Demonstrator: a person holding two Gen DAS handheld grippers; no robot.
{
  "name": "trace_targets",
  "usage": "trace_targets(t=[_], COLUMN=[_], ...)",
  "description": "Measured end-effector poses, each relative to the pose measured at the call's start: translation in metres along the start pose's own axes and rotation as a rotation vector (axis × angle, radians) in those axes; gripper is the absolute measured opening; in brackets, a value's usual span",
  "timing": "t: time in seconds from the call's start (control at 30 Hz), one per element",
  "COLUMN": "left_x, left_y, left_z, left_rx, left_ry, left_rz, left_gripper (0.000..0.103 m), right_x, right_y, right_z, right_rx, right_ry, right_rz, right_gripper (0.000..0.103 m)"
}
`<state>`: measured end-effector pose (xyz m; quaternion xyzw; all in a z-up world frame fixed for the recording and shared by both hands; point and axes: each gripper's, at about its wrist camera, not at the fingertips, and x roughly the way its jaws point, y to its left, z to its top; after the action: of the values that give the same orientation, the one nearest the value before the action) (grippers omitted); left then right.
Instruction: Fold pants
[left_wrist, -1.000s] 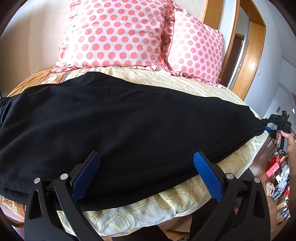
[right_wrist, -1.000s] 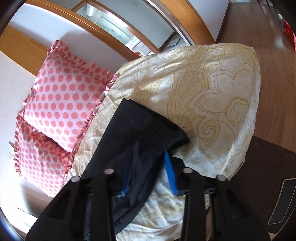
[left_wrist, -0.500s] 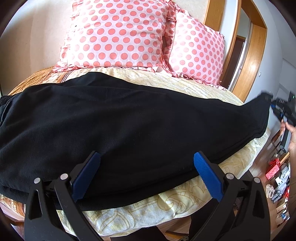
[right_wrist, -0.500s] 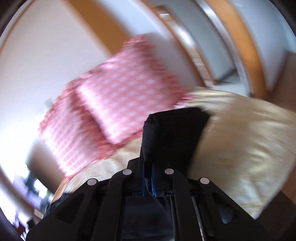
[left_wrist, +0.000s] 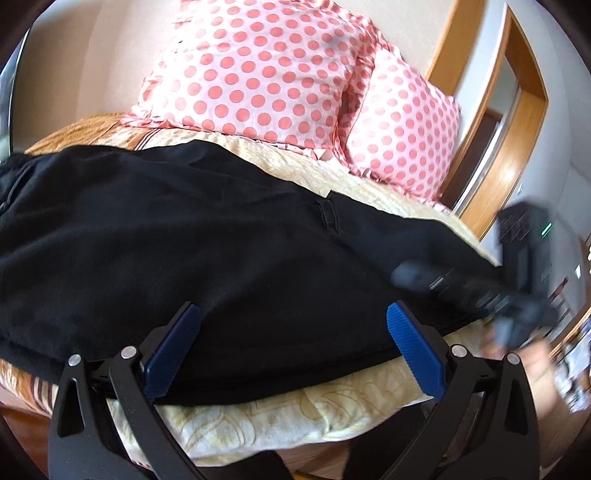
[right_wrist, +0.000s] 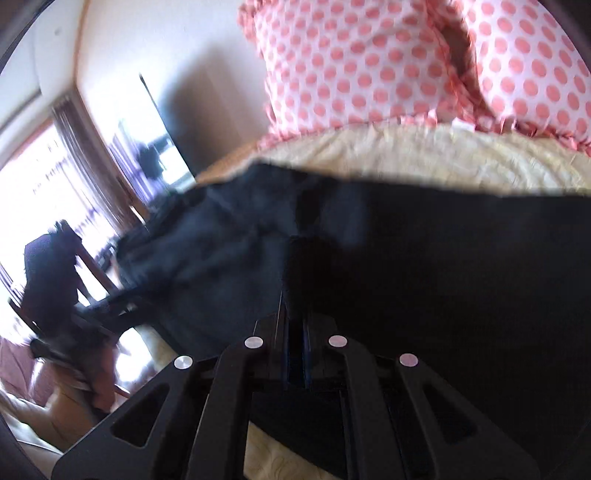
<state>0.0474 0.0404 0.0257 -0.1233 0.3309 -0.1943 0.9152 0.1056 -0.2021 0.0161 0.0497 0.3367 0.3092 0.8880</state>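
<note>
Right claw (right_wrist: 295, 365) apparently clamping one black pants (left_wrist: 221, 258), two pillows (left_wrist: 258, 70)

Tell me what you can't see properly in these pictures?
- Left wrist view: the right gripper is smeared by motion blur, so its jaws can't be read there.
- Left wrist view: the left end of the pants is cut off by the picture edge.
- Right wrist view: the pants cover the right gripper tips; the chair by the window is blurred.

Right hand-held gripper (left_wrist: 402, 277) motion-blurred; pants (left_wrist: 221, 258) cut off at left.
</note>
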Motion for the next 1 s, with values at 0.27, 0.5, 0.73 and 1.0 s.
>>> trace_targets(t=[0.27,0.5,0.73,1.0], left_x=[-0.03,-0.037,-0.041,-0.042], left_y=[0.007,0.018,0.027,0.029], left_z=[0.006,0.006,0.005,0.003], left_rx=[-0.056,-0.085,-0.111,-0.118], left_ry=[-0.112,-0.119,-0.136,-0.127], left_rz=[0.026,0.057,0.065,0.067], left_gripper=[0.101,0.101,0.101,0.101], right_x=[-0.014,0.012,0.032,0.052], right_y=[0.013,0.024,0.05,0.054], right_z=[0.026,0.034,0.015,0.012], right_rx=[0.052,0.058,-0.01,0.027], right_ry=[-0.134,-0.135,-0.081,-0.043], right_rz=[0.025,0.045,0.051,0.051], right_gripper=[0.005,0.005,0.005,0.006])
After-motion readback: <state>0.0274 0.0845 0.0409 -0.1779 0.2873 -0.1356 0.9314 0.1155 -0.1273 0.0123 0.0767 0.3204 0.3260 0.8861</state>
